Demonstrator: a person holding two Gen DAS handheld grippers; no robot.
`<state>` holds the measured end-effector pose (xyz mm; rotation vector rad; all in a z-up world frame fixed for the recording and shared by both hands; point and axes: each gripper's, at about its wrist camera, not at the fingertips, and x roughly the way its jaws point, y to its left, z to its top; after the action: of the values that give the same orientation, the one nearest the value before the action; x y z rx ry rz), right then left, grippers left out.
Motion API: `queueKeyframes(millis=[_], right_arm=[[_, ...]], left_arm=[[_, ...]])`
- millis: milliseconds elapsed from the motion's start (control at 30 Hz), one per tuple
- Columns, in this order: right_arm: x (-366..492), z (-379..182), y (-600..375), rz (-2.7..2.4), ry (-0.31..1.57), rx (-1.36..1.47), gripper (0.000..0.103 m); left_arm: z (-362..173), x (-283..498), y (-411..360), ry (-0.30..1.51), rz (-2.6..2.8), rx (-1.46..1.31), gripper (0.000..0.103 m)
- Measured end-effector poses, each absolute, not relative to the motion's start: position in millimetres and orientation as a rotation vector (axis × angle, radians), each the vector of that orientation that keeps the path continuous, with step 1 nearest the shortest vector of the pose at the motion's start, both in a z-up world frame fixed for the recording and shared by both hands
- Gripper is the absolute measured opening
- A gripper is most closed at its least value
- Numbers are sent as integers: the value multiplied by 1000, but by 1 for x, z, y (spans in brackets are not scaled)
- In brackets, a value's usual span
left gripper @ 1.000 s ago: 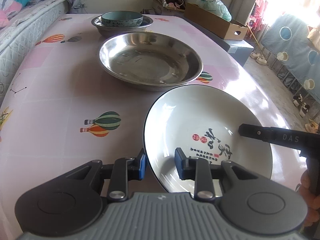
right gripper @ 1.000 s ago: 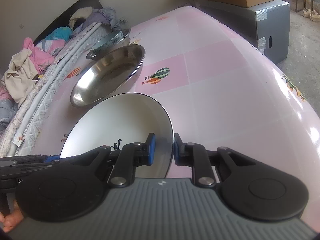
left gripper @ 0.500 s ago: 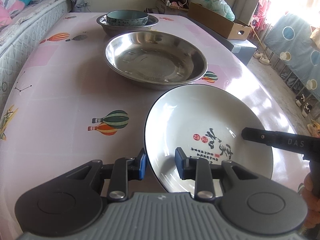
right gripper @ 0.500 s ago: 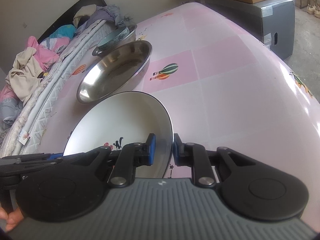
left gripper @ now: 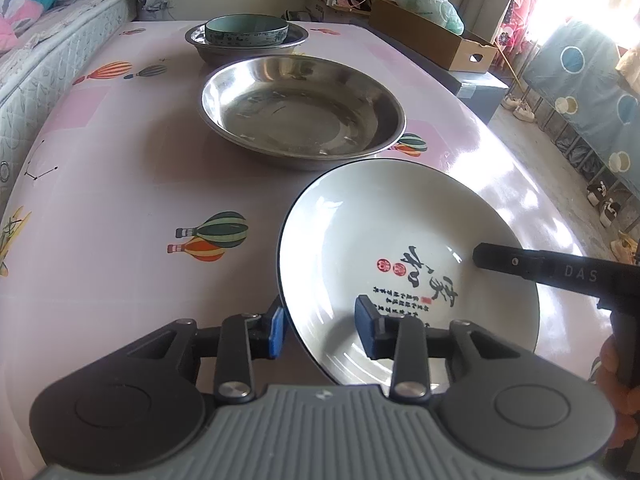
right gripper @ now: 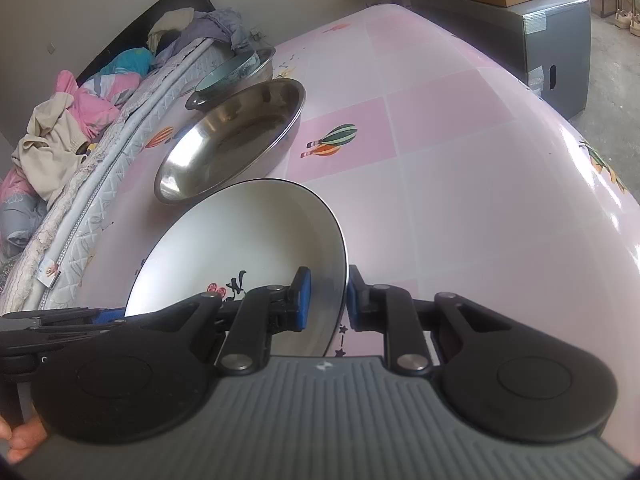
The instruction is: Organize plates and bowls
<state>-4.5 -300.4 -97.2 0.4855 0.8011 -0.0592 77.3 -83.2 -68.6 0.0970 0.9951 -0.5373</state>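
— Left gripper [left gripper: 320,326]: what was it doing with the white plate [left gripper: 400,240]?

— Its jaws had just been opening. The plate's near rim sat between the blue pads [left gripper: 276,326], but both pads stood clear of the rim, so the grip was released.

— And the right gripper [right gripper: 325,298]?

— Clenched on the same plate, at the 3 o'clock edge as the left camera saw it. One pad pressed inside the rim, the other outside. A hand [left gripper: 616,392] held its handle at the frame's right edge.

— Describe the plate.

— Round, shallow, glossy ceramic, white with a thin dark rim line. Black brush characters and small red seals were printed on its floor. Nothing lay in it. It sat at the near end of the table [left gripper: 120,208], tilted up on the right gripper's side.

— What lay beyond it?

— At 12 o'clock, just beside the plate, a wide steel basin [left gripper: 302,114], round, shiny, empty. Further on at 12 o'clock, a smaller steel bowl [left gripper: 208,50] held a teal bowl [left gripper: 246,30] nested inside it.

— The table surface?

— Smooth, glossy pink checked covering printed with striped hot-air balloons [left gripper: 208,236]. At 9 o'clock ran a quilted mattress [left gripper: 52,64] with crumpled clothes [right gripper: 60,128] heaped on it. At 1 o'clock stood an open cardboard box [left gripper: 436,46].
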Motion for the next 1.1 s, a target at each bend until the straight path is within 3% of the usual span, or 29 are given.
queueKeyframes(millis=[133, 533, 1100], right_arm=[[-5, -97, -300, -61, 801, 485, 18], [1, -90, -301, -71, 797, 495, 19], [5, -94, -299, -66, 804, 480, 19]], left_arm=[[-69, 76, -87, 988, -535, 110, 42], [-66, 74, -82, 988, -526, 88, 40], [-70, 77, -68, 979, -539, 31, 26]])
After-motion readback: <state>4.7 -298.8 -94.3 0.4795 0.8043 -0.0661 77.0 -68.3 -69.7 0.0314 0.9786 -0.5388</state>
